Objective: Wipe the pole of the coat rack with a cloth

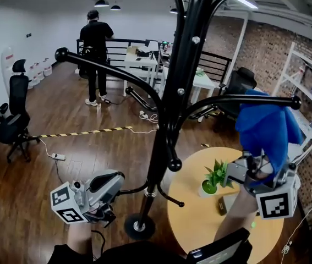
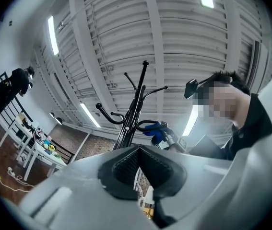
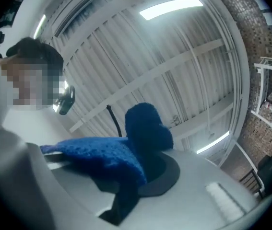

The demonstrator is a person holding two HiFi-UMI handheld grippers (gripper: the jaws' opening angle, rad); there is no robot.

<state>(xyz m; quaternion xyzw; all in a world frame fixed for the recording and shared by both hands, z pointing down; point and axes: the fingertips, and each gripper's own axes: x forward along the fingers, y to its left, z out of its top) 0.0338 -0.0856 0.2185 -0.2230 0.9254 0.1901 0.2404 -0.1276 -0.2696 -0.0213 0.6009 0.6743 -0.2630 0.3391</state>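
The coat rack pole (image 1: 164,131) rises black and slightly tilted through the middle of the head view from its round base (image 1: 140,226) on the wood floor, with curved hook arms branching off on both sides. Just right of the base stands a round yellow counter (image 1: 191,224). Above it the blue cloth (image 1: 266,128) hangs bunched, level with the right-hand hook arm and clear of the pole. I cannot tell whether it brushes that arm. The right claw (image 1: 257,166) is clamped on the cloth, whose folds fill the space between its jaws in the right gripper view. The left claw (image 1: 105,187) sits low beside the base, its jaws pressed together on nothing. A small potted plant (image 1: 215,177) stands on the counter below the cloth. Wiping has probably not begun: to do it well, bring the cloth across, wrap it flat against the pole, stroke along its length, and steer round the hook arms.
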